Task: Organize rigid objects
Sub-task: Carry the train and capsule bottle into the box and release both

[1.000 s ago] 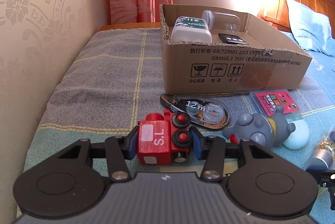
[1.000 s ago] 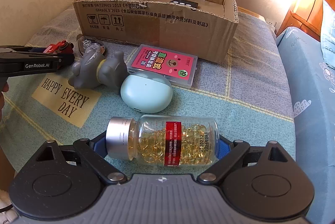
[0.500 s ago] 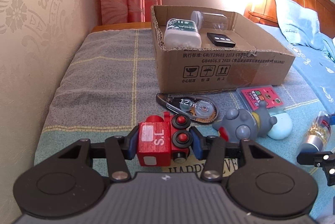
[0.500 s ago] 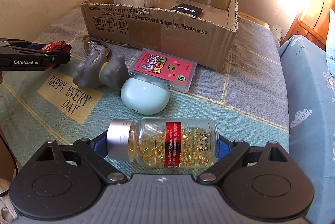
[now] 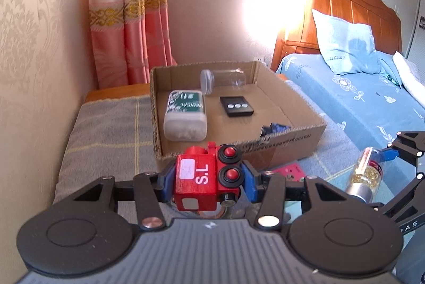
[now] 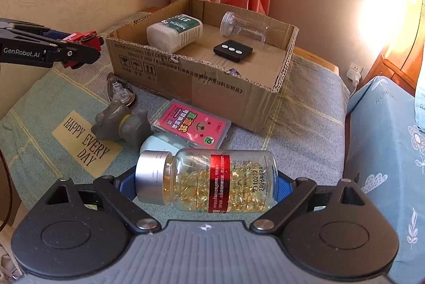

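Note:
My left gripper (image 5: 208, 179) is shut on a red toy train (image 5: 205, 180) and holds it in the air, just short of the near wall of the cardboard box (image 5: 292, 146). My right gripper (image 6: 204, 184) is shut on a clear capsule bottle (image 6: 212, 180) with a silver cap, lifted above the cloth. The bottle also shows in the left wrist view (image 5: 368, 175). The box (image 6: 239, 98) holds a white pill bottle (image 6: 175, 31), a clear jar (image 6: 244, 26) and a black remote (image 6: 233, 50).
On the cloth before the box lie a grey toy figure (image 6: 119, 122), a pink card case (image 6: 194, 124), a pale blue case (image 6: 156, 143) and a correction tape (image 6: 119, 90). A bed with a blue sheet (image 5: 358, 98) is at the right. A wall (image 5: 39, 71) is at the left.
Both grippers have risen with their loads. The left one has moved toward the box, so I look down into it. The right one lifted the bottle off the cloth.

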{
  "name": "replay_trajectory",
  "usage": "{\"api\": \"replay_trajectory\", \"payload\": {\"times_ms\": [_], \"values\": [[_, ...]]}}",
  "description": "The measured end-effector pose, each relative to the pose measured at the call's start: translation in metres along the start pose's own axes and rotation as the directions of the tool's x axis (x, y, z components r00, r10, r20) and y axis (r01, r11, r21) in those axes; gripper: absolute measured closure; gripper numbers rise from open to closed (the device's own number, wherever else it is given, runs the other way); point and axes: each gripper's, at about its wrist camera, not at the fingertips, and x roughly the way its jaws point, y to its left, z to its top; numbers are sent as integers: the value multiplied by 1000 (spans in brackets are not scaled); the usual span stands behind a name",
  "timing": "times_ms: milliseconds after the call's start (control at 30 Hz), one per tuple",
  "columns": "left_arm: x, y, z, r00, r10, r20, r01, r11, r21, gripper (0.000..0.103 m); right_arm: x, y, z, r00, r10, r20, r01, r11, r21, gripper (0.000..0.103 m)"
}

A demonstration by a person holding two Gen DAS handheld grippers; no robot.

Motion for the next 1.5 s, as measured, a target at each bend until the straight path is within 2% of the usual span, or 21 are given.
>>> {"api": "replay_trajectory", "payload": {"times_ms": [200, 367, 433, 500, 567, 667, 867, 1067, 1167, 1500], "values": [[30, -19, 39, 999, -18, 36, 15, 998, 66, 55, -12, -12, 20, 998, -18, 65, 19, 1000, -11, 7], [62, -27, 50, 1000, -15, 22, 13, 998, 68, 54, -13, -22, 32, 995, -30, 96, 31, 999, -7, 7], [69, -28, 49, 999, 11, 41, -14, 998, 66, 47, -10, -24, 35, 995, -31, 97, 32, 999, -3, 7], [71, -28, 47, 999, 24, 41, -27, 997, 69, 21, -8, -27, 37, 995, -34, 97, 35, 999, 0, 7], [65, -28, 43, 998, 25, 62, -30, 997, 77, 11, -6, -28, 39, 995, -37, 98, 37, 999, 2, 7], [52, -28, 37, 996, 49, 81, -57, 994, 97, 4, -3, -30, 43, 995, -34, 97, 33, 999, 7, 7], [24, -25, 16, 997, 51, 50, -54, 997, 60, 1, -2, -34, 57, 993, -29, 112, 27, 999, 19, 7], [5, -28, -10, 993, 116, 25, -117, 992, 43, 1, 9, -39, 85, 993, -18, 117, 13, 999, 41, 7], [-1, -30, -20, 990, 142, 18, -143, 989, 35, 1, 22, -41, 102, 994, -20, 109, 13, 997, 71, 7], [-16, -25, -38, 988, 155, 24, -155, 987, 27, 1, 70, -37, 149, 998, -52, 48, 45, 990, 136, 7]]}}
